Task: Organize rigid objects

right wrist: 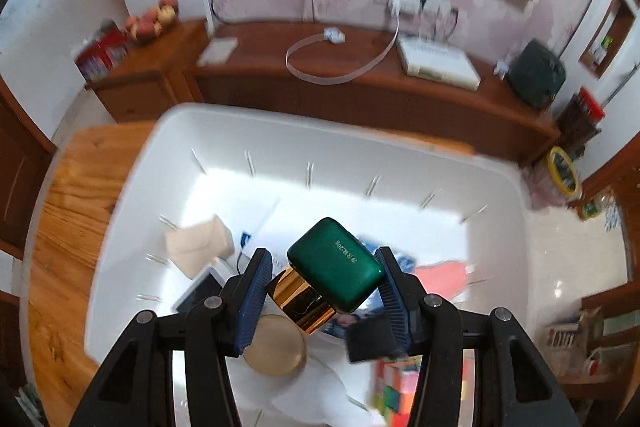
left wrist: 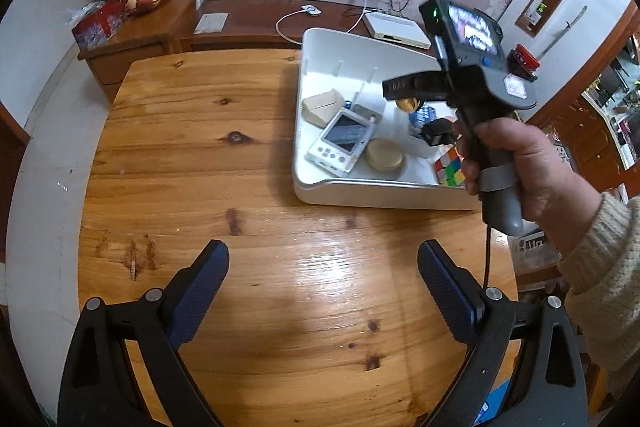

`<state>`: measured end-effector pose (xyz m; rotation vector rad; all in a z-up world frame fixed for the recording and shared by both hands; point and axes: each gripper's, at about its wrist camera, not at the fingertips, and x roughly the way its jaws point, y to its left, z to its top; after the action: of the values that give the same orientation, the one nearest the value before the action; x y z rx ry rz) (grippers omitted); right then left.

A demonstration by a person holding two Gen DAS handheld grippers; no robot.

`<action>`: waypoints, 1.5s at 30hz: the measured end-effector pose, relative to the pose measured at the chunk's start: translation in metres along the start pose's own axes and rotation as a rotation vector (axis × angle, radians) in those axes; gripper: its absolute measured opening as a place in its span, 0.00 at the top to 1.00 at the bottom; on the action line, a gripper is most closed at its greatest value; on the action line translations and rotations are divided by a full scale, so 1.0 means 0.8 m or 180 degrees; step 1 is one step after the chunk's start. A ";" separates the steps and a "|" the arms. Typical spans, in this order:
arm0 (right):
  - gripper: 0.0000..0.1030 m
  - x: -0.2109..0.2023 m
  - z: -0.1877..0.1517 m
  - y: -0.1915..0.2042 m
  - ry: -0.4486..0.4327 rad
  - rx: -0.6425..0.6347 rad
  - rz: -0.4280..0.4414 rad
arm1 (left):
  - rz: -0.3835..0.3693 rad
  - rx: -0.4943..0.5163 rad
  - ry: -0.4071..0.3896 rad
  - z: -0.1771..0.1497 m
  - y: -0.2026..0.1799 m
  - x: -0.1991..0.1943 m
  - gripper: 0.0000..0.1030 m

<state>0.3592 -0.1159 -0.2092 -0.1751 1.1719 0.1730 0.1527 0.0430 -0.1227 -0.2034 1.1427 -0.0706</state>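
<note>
Green-gold bottle [right wrist: 328,275] is clamped in R gripper [right wrist: 326,301], above white bin [right wrist: 120,227] w/ wood disc [right wrist: 276,347], cube [right wrist: 396,383], handheld console [left wrist: 340,141], card box [left wrist: 322,107] inside. L gripper [left wrist: 323,281] jaws wide apart, nothing between, over wood table [left wrist: 192,155] left of bin.

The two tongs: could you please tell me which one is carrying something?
The right tongs: their pads clamp a green bottle with a gold cap above the white bin. The left tongs stand open over the bare wooden table.
</note>
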 end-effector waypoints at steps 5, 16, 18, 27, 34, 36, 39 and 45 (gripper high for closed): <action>0.46 0.041 -0.008 0.006 0.0307 0.0081 0.0034 | 0.0031 -0.0113 0.0110 0.000 0.015 0.007 0.07; 0.32 -0.030 -0.034 0.007 -0.0048 0.0021 0.0068 | 0.0066 -0.0282 0.0126 0.001 0.011 -0.004 0.07; 0.32 -0.048 -0.042 0.002 -0.0110 0.0033 0.0082 | 0.0074 -0.0261 0.0090 0.000 0.005 -0.011 0.07; 0.32 -0.145 -0.107 -0.029 -0.0281 0.0209 0.0167 | 0.0071 -0.0078 -0.0096 -0.012 -0.032 -0.053 0.07; 0.32 -0.234 -0.171 -0.051 -0.0446 0.0303 0.0160 | 0.0123 0.0071 -0.0242 -0.033 -0.060 -0.096 0.07; 0.32 -0.256 -0.191 -0.055 -0.0474 0.0309 0.0158 | 0.0137 0.0104 -0.0258 -0.040 -0.066 -0.107 0.07; 0.32 -0.289 -0.220 -0.057 -0.0530 0.0285 0.0117 | 0.0181 0.0159 -0.0299 -0.055 -0.074 -0.127 0.07; 0.22 -0.349 -0.277 -0.061 -0.0765 0.0296 0.0036 | 0.0282 0.0211 -0.0392 -0.081 -0.085 -0.159 0.07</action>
<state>0.0657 -0.2258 -0.0326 -0.0635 0.9395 0.1448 0.0439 -0.0111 -0.0213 -0.0966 1.0238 -0.0172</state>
